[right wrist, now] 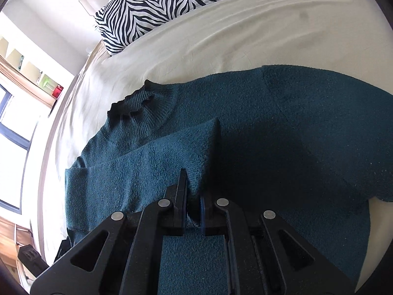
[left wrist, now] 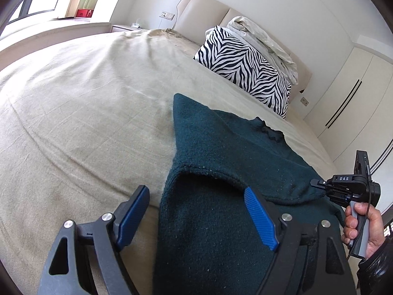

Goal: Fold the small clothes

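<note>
A dark teal knit sweater [left wrist: 221, 152] lies spread on the beige bed [left wrist: 86, 113], its collar [right wrist: 137, 108] toward the pillows. My left gripper [left wrist: 196, 191] is open. Its blue pads [left wrist: 133, 217] stand wide apart just above the sweater's near edge and press on nothing. My right gripper [right wrist: 194, 196] is shut on a fold of the sweater [right wrist: 152, 162], which drapes leftward over the body of the garment. In the left wrist view the right gripper [left wrist: 314, 184] pinches the cloth at the sweater's right side, held by a hand [left wrist: 356, 223].
A zebra-striped pillow [left wrist: 245, 71] leans on the padded headboard [left wrist: 203, 14], with crumpled pale bedding [left wrist: 265, 41] on top. White wardrobe doors [left wrist: 351, 93] stand to the right. Bare sheet [right wrist: 221, 32] lies between sweater and pillow.
</note>
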`<state>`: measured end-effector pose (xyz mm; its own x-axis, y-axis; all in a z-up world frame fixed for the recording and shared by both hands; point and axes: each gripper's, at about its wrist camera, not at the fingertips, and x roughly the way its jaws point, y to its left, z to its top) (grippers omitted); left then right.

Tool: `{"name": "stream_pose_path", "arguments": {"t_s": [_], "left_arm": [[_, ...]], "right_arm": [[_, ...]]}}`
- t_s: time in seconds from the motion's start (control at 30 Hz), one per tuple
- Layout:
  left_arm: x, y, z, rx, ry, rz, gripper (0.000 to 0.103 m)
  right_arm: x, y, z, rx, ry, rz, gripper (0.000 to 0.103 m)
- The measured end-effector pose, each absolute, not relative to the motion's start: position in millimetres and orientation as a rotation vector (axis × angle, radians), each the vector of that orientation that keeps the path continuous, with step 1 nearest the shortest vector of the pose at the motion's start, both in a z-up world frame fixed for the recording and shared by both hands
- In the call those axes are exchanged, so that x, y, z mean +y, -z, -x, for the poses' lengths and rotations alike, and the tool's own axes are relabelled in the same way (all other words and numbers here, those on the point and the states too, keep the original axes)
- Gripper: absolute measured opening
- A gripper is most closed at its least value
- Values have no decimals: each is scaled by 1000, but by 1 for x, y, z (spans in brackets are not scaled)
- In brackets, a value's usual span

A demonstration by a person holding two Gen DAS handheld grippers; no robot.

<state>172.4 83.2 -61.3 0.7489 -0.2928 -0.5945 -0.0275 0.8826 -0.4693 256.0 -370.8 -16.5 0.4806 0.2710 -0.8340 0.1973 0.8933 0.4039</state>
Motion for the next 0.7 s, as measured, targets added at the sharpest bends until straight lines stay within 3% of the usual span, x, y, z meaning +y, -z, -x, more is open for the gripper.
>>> {"name": "stream_pose_path", "arguments": {"t_s": [0.23, 0.4, 0.57, 0.7], "left_arm": [[110, 35, -212, 706, 236, 610, 76], [110, 33, -274, 766, 401, 672, 68], [107, 62, -329, 914, 420, 692, 68], [102, 76, -341, 931, 419, 651, 63]], "right_arm": [[-388, 36, -252, 1071, -86, -581, 10], [-403, 38, -244, 1040, -85, -663, 24], [-420, 22, -219, 952, -90, -730, 43], [-402, 0, -214, 909, -250, -719, 43]]}}
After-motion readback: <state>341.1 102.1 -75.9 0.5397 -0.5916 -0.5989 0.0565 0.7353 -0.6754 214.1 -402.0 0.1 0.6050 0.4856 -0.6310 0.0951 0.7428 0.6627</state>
